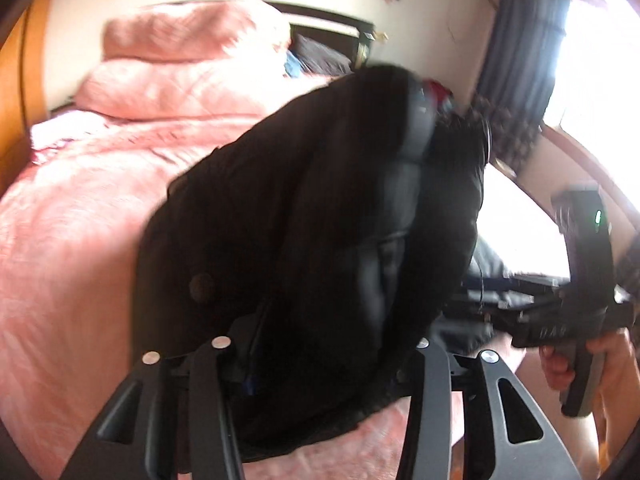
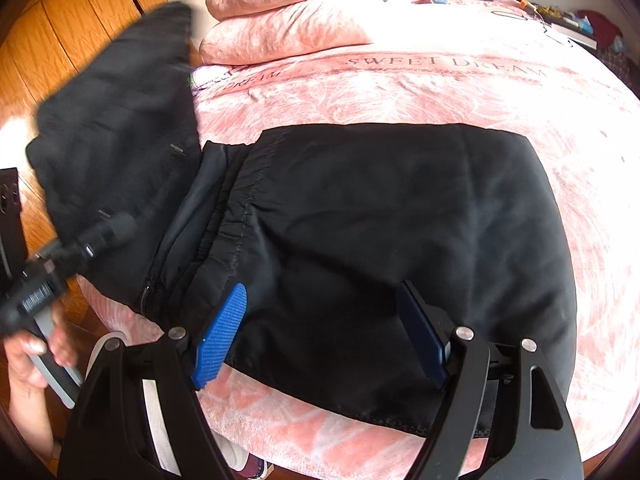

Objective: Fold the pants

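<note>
Black pants lie folded flat on the pink bedspread, waistband toward the left. One end of the pants is raised off the bed at the left, blurred, by my left gripper. In the left wrist view that black cloth hangs over my left gripper and hides its fingertips, so its state is unclear. My right gripper stands open just over the near edge of the flat part, its blue pads wide apart with cloth below them.
Pink pillows are stacked at the head of the bed. A wooden floor lies to the left of the bed. A bright window with a grey curtain is at the right. A person's hand holds the right gripper's handle.
</note>
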The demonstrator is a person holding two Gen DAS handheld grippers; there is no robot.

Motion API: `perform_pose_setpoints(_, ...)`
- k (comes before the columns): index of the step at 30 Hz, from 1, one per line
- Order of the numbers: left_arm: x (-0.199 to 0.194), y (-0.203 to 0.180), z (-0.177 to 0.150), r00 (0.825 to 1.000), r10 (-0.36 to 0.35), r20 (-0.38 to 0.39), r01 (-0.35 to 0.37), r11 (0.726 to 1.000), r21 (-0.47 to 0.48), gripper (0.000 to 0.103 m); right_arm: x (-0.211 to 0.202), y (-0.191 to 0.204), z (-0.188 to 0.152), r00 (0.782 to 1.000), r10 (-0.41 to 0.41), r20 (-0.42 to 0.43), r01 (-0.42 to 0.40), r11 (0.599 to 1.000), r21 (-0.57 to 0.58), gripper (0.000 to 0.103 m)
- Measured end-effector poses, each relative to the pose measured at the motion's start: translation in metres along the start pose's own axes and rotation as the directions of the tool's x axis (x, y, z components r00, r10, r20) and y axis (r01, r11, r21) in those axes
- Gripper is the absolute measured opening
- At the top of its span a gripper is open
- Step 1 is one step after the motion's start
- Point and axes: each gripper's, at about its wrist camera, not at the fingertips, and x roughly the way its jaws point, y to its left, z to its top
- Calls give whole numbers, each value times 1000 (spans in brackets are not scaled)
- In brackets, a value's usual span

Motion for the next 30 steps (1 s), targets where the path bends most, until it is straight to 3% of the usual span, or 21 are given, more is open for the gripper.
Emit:
perform_pose_setpoints(3, 28, -5, 2, 997, -23, -72, 27, 998, 51, 55, 0, -4, -1, 1000, 1, -4, -1, 1000, 2, 78)
perform_pose_setpoints(7, 35, -12, 1, 995, -27, -92, 34, 996, 83, 65, -3, -9, -1, 1000, 12, -5, -12, 1000, 13, 78)
perform_pose_setpoints(11, 15, 4, 2, 985, -143, -97, 141, 990, -26, 80, -14, -16, 2, 999, 34, 15, -35, 999, 40, 79)
perform_pose_setpoints(15, -7, 24, 1, 978, -209, -12, 207, 973, -101, 85, -35, -27, 15, 992, 103, 77, -110, 989, 95, 82)
perform_pose_setpoints(17, -15, 33, 0, 987, -159, 23, 160, 980, -114, 92, -41, -28, 25, 983, 155, 99, -165, 980, 108, 84)
perform_pose_setpoints(21, 2, 44, 2, 1000, -3, -27, 1, 997, -72, 92, -32, -21, 59, 969, 224, 102, -235, 965, 113, 88)
perform_pose_setpoints(26, 16, 46, -7, 998, -5, -65, 0, 997, -80, 92, 5, -9, 93, 975, 216, 44, -220, 968, 124, 89)
perform_pose_setpoints(30, 27, 37, -17, 996, 32, -88, -34, 999, -25, 95, 44, -12, 102, 980, 194, -40, -183, 964, 191, 89)
